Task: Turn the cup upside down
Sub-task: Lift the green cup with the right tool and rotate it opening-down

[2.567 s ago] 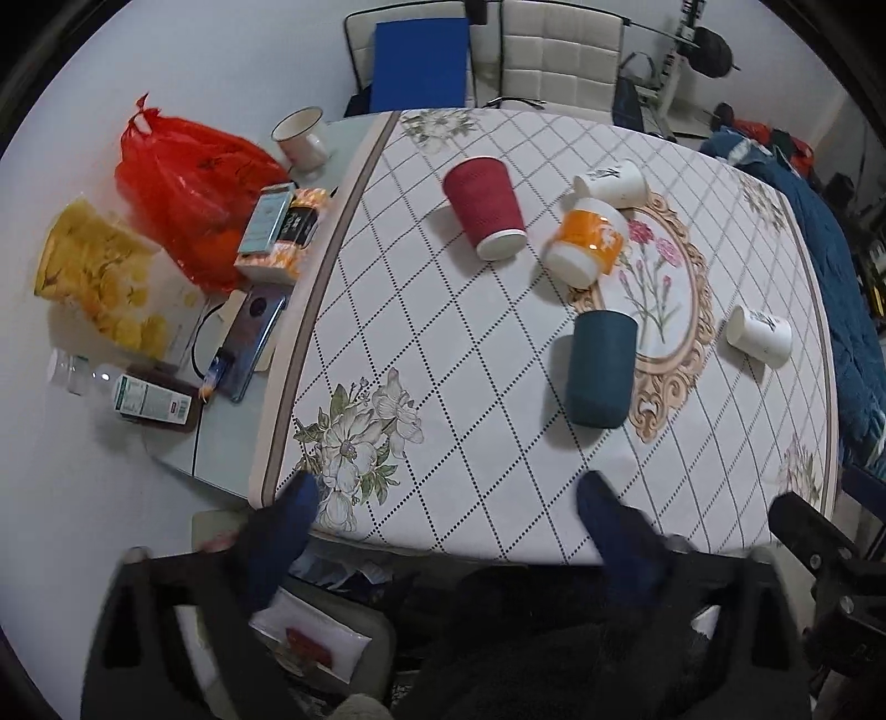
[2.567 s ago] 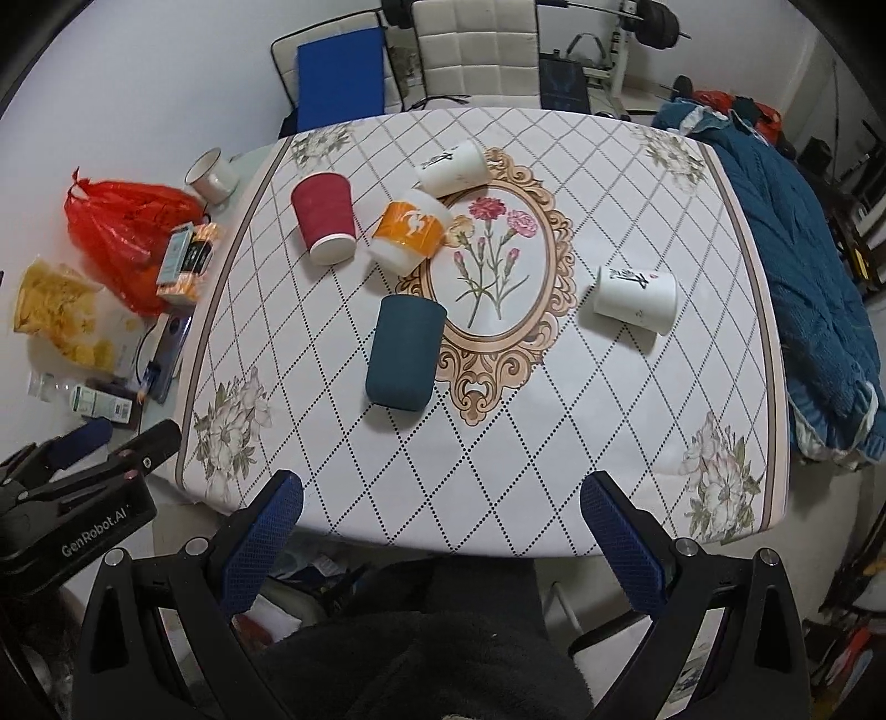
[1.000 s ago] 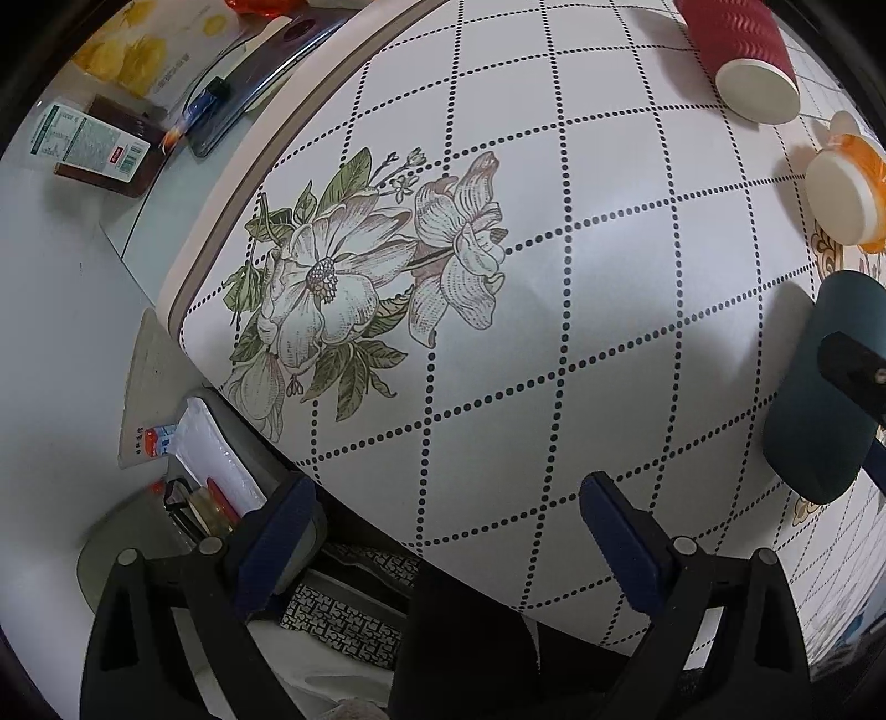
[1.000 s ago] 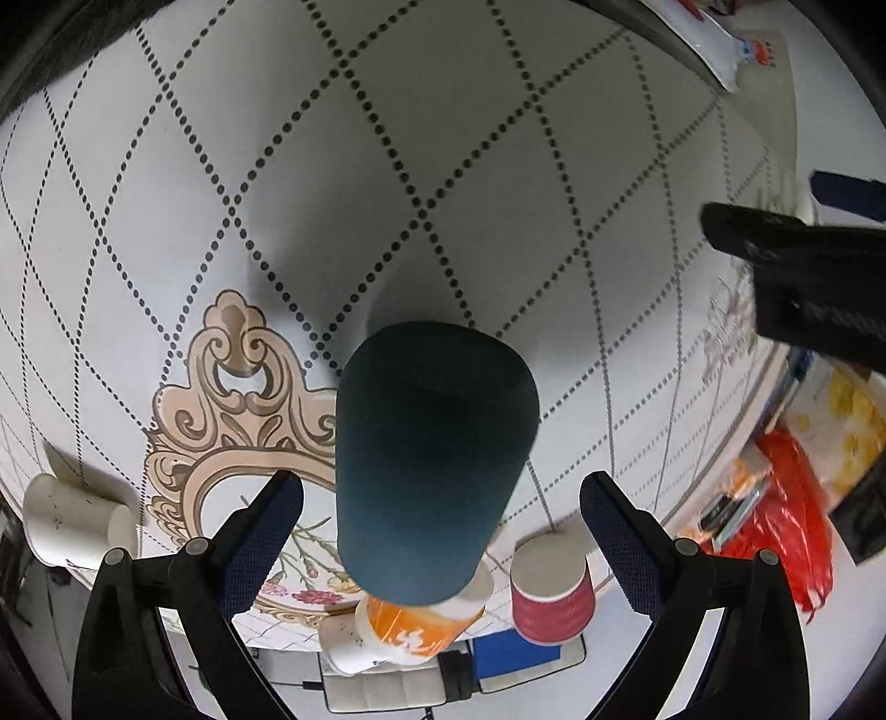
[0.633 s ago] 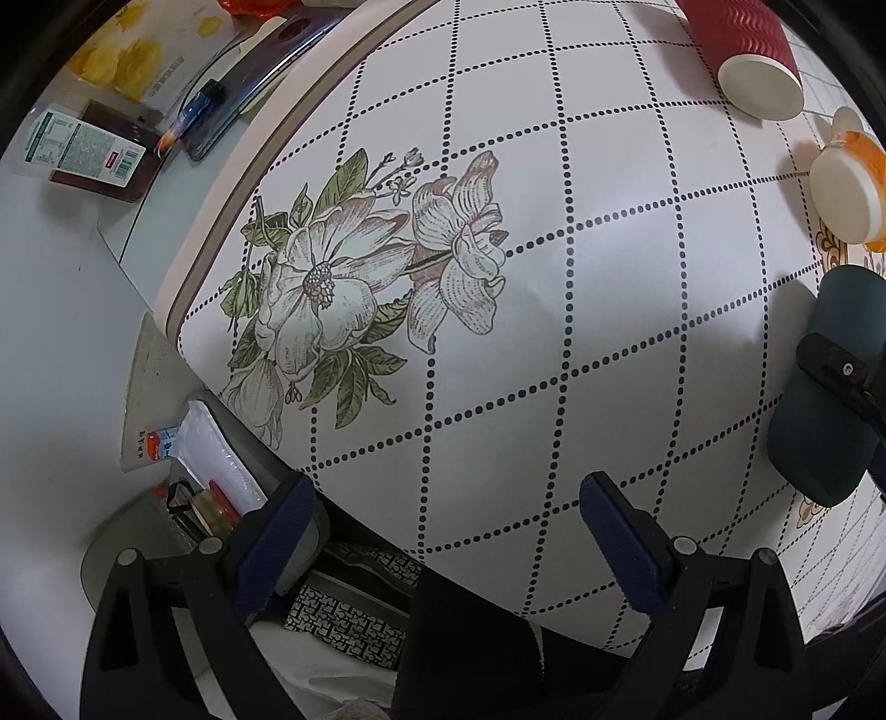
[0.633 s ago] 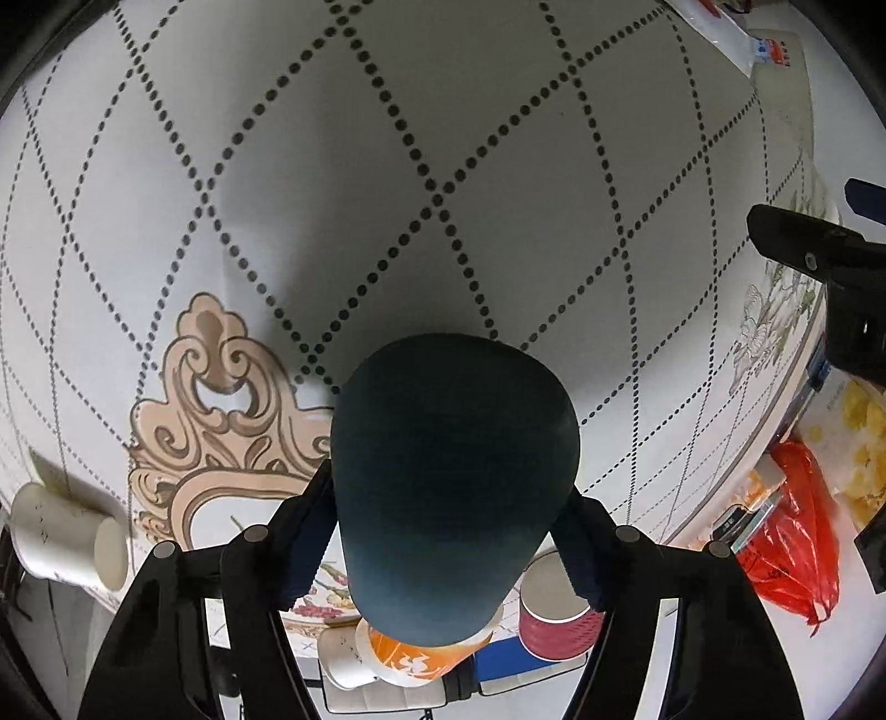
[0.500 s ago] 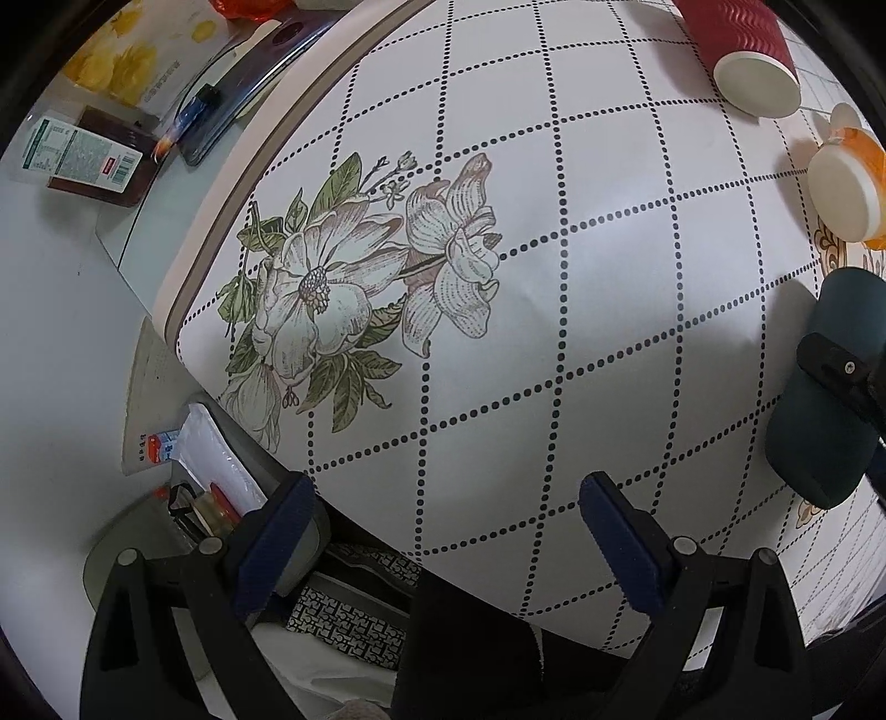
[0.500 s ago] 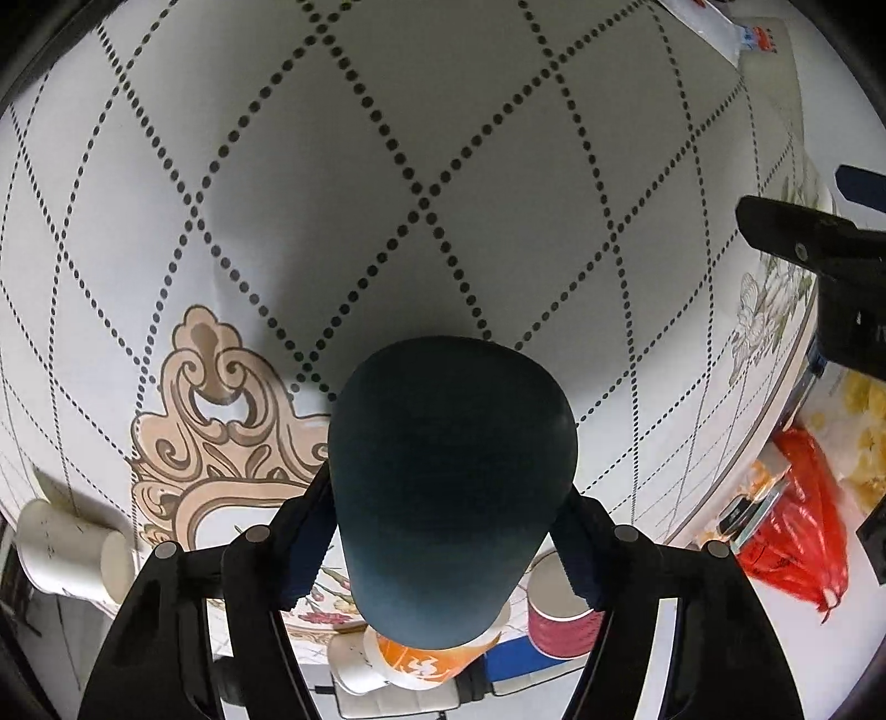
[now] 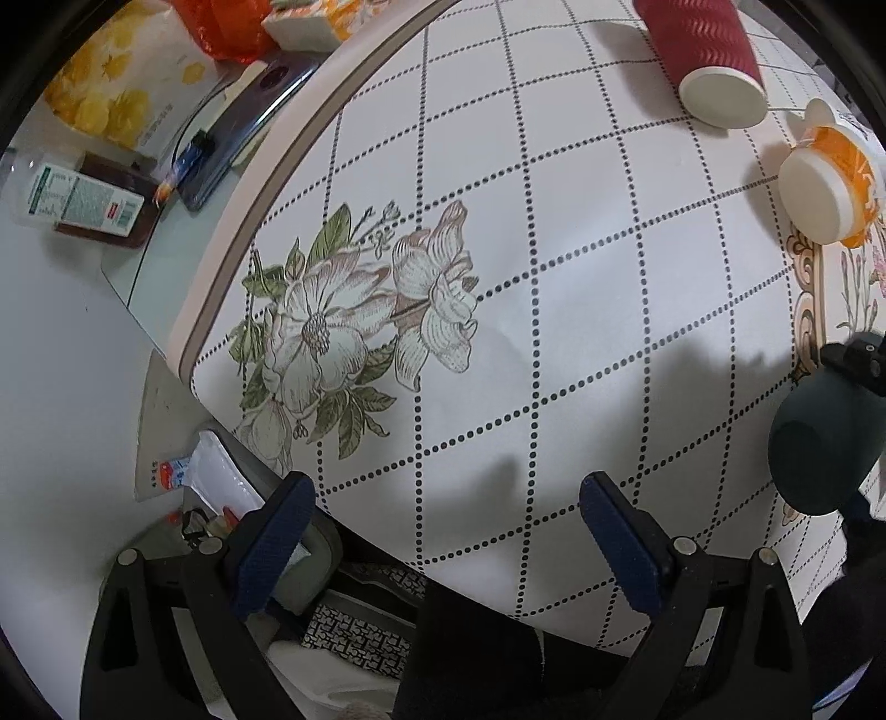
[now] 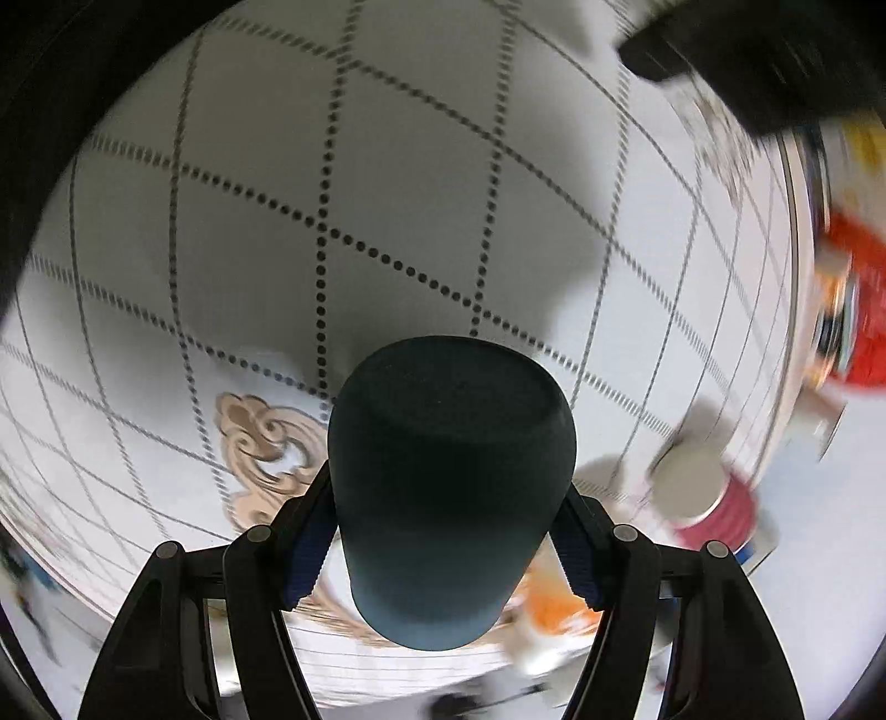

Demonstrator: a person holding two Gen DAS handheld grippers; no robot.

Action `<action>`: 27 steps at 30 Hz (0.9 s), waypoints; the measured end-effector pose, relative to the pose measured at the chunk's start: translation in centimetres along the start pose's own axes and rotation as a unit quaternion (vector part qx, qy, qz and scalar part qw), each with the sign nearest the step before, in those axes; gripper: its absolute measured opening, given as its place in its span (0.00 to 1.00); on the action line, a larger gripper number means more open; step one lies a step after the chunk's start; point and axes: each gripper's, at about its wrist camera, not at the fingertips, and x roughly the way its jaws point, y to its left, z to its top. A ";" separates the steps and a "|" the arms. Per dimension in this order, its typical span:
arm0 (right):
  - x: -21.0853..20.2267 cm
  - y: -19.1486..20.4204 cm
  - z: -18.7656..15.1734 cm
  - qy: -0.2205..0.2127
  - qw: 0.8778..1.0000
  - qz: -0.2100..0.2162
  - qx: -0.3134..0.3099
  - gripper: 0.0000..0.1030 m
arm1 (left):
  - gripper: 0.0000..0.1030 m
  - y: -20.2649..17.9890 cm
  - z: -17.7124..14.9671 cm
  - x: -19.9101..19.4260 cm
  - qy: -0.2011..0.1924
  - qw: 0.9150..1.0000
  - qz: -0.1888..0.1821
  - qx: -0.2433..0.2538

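The left gripper (image 9: pixel 446 531) sits right at the near edge of the table (image 9: pixel 581 232), fingers spread wide with nothing between them. Straight ahead of it is a big stretch of bare patterned tablecloth with just the printed flower (image 9: pixel 354 327), so there's room there. The cloth's curved edge runs off to its left, and past that are a phone (image 9: pixel 238 133), a small box (image 9: pixel 77 199) and a yellow bag (image 9: pixel 116 83). Far ahead and to its right lie a red ribbed cup (image 9: pixel 703 50) and an orange cup (image 9: pixel 830 183), both on their sides.

The dark teal cup (image 10: pixel 448 487) is pinched between the right gripper (image 10: pixel 446 543) fingers, which press on its two sides. The cup's long axis runs straight out along the fingers, closed base pointing away from the camera toward the tablecloth, open end back toward the gripper and hidden. From the left wrist it shows at the far right (image 9: pixel 814 443), and it looks lifted off the cloth, though I can't say for sure.

The right wrist view is blurry at the edges; the red cup (image 10: pixel 703 493) and orange cup (image 10: pixel 554 615) sit to the right of the held cup and behind it.
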 end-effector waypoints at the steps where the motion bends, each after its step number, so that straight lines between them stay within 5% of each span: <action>1: -0.1 -0.3 -0.1 0.000 1.000 0.010 0.019 0.70 | 0.95 -0.2 0.1 -0.3 -0.003 1.000 0.001 0.004; 6: -0.2 -1.9 -0.9 0.010 0.985 0.066 0.159 0.70 | 0.95 -1.3 0.6 -1.9 -0.016 1.000 0.003 0.025; 10: 0.2 -3.3 -2.6 0.031 0.944 0.132 0.301 0.70 | 0.95 -2.3 0.4 -3.0 -0.030 0.998 0.004 0.051; 18: 2.3 -2.7 -8.0 0.068 0.787 0.291 0.540 0.70 | 0.95 -4.7 -0.4 -4.9 -0.055 0.993 0.004 0.102; 27: 4.9 1.1 -10.8 0.079 0.645 0.386 0.655 0.70 | 0.95 -6.9 -1.0 -4.9 -0.058 0.989 0.003 0.135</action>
